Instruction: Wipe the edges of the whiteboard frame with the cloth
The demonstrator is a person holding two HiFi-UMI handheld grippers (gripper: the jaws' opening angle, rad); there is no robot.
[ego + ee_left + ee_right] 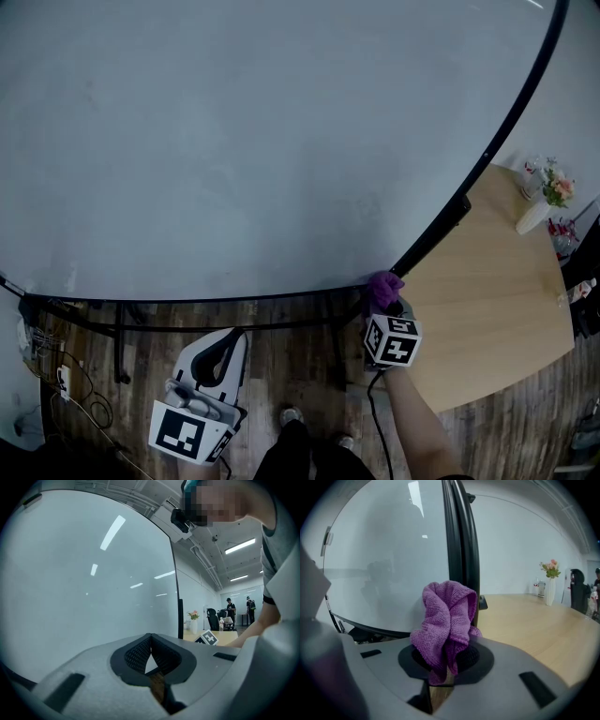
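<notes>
A large whiteboard (244,141) with a thin black frame (487,155) fills most of the head view. My right gripper (384,298) is shut on a bunched purple cloth (382,287) pressed at the board's lower right corner, where the bottom rail meets the side rail. In the right gripper view the purple cloth (447,620) sits against the black side frame (461,550). My left gripper (230,342) hangs low below the bottom rail, shut and holding nothing; its view shows the board's surface (84,583) and the frame's edge (180,616).
A wooden table (487,291) stands right of the board, with a white vase of flowers (544,202) at its far end. Cables and a power strip (56,375) lie on the wood floor at left. The board's stand legs (120,347) run under the bottom rail. People stand in the distance (229,609).
</notes>
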